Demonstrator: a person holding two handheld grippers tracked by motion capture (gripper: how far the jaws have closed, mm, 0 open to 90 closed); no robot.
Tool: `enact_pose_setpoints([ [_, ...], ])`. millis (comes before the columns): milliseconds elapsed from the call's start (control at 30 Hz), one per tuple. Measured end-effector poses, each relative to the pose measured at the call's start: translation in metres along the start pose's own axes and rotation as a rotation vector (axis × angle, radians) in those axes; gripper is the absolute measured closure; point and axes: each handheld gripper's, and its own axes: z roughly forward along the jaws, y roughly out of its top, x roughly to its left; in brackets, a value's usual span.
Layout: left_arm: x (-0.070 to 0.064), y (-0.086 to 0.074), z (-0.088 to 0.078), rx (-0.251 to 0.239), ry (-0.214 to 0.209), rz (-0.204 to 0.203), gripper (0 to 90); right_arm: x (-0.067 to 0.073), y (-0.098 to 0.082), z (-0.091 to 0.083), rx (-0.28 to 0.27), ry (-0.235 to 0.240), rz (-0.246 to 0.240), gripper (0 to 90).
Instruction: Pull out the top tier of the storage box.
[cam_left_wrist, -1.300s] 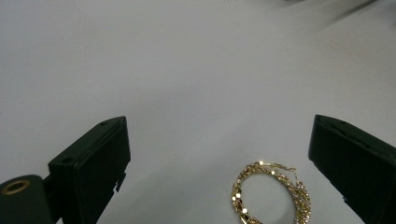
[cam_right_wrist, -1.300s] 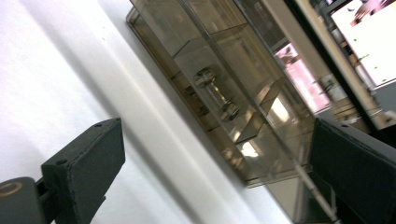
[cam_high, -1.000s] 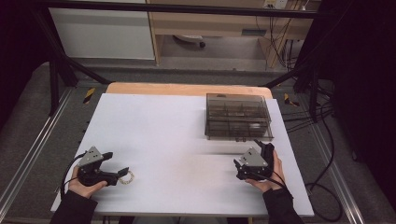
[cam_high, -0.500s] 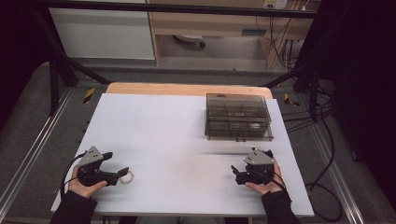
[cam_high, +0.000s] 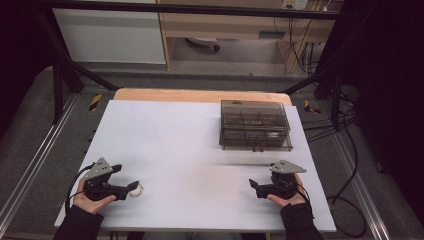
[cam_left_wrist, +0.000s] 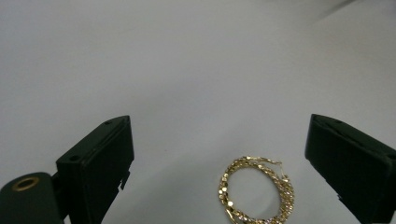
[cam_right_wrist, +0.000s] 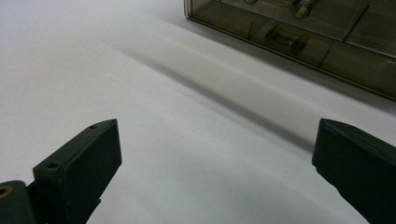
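Observation:
A gold chain hoop (cam_left_wrist: 257, 192) lies flat on the white table sheet (cam_high: 190, 145), between the wide-apart jaws of my left gripper (cam_left_wrist: 224, 172). In the high view the same hoop (cam_high: 136, 190) rests just off the tips of the left gripper (cam_high: 131, 187) at the front left, which is open. At the front right my right gripper (cam_high: 253, 186) is open with nothing between its jaws, pointing left. A smoky clear compartment box (cam_high: 255, 125) with its lid closed sits at the back right; its front wall and latch (cam_right_wrist: 285, 38) appear beyond the right gripper (cam_right_wrist: 217, 168).
A wooden strip (cam_high: 200, 95) borders the table's far edge. Metal rails (cam_high: 30, 165) run along both sides, and cables (cam_high: 350, 150) hang off the right side. Bare white sheet lies between the two grippers.
My right gripper has drawn back from near the box toward the front edge and turned to point left. The left gripper and the hoop have stayed put.

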Motion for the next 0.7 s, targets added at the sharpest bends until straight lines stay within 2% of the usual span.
enact_pose_setpoints([
  [233, -0.007, 0.002, -0.003, 0.032, -0.008, 0.016, 9.9, -0.003, -0.004, -0.004, -0.014, 0.048, 0.033, 1.2],
  [500, -0.012, 0.003, 0.001, 0.082, -0.021, 0.041, 12.6, -0.009, -0.008, -0.006, -0.007, 0.077, 0.061, 0.6],
  [700, -0.015, 0.004, 0.001, 0.101, -0.027, 0.053, 14.6, -0.011, -0.009, -0.006, -0.002, 0.073, 0.064, 0.6],
])
